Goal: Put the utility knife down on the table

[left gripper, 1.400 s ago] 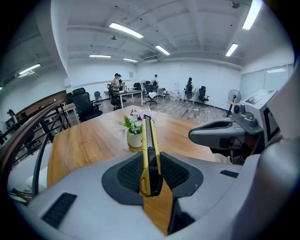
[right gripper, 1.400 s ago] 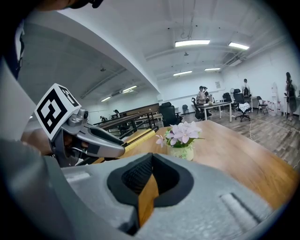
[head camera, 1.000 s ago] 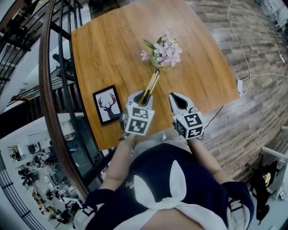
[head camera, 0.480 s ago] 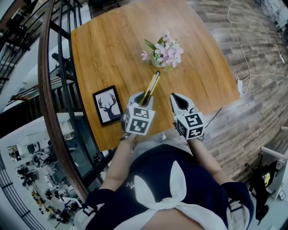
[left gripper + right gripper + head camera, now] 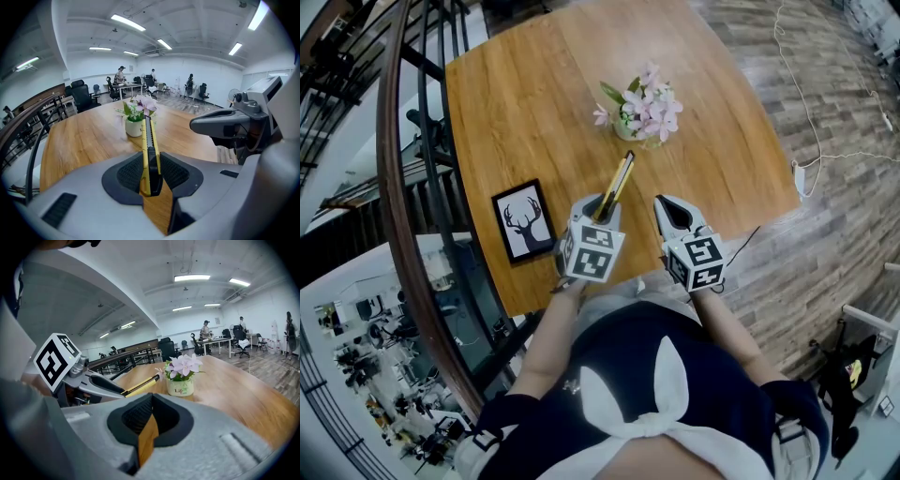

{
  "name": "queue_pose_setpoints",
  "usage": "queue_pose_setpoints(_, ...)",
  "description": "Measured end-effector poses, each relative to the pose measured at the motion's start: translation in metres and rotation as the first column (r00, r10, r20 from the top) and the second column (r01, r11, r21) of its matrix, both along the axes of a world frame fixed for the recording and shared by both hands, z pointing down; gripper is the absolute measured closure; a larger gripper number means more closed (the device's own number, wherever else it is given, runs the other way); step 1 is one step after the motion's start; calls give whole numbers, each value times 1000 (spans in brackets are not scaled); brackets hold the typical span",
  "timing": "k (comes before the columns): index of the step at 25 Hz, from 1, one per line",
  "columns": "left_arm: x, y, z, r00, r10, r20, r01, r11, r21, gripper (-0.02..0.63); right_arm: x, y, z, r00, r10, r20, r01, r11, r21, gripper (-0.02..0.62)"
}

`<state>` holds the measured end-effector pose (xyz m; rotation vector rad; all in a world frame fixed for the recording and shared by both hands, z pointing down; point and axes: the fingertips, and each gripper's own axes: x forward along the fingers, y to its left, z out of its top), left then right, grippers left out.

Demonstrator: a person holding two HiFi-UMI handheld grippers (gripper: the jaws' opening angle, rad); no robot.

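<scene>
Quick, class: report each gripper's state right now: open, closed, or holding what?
Left gripper: closed on the utility knife.
Right gripper: closed, nothing between its jaws.

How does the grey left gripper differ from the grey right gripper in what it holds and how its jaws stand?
The left gripper is clamped on a yellow utility knife; the right gripper holds nothing. The left gripper's jaws stand apart by the knife's thickness; the right gripper's jaws are together. Both hover over the wooden table and point toward the white flower pot.
</scene>
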<state>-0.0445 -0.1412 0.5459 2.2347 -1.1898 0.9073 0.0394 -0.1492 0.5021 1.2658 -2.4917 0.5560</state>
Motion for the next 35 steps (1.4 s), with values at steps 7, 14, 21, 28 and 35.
queue_pose_setpoints(7,2,-4,10,1000,0,10,0,1000,-9,480,0,-4,5,1000,-8,3,8,1000,-12,598)
queue_pose_setpoints(14,5,-7,18,1000,3,10,-3,1000,-17,480,1,-7,11,1000,-11,2,11,1000,-28,598)
queue_pose_setpoints(21,10,-7,25,1000,1,-2,-1,999,-34,480,5,-9,13,1000,-12,-3,11,999,-35,598)
queue_pose_setpoints(28,8,-11,36,1000,-8,-9,8,999,-47,480,6,-13,16,1000,-6,-6,6,999,-48,598)
queue_pose_setpoints(35,5,-14,48,1000,-9,-9,8,998,-57,480,2,-16,18,1000,-9,-6,9,999,-52,598)
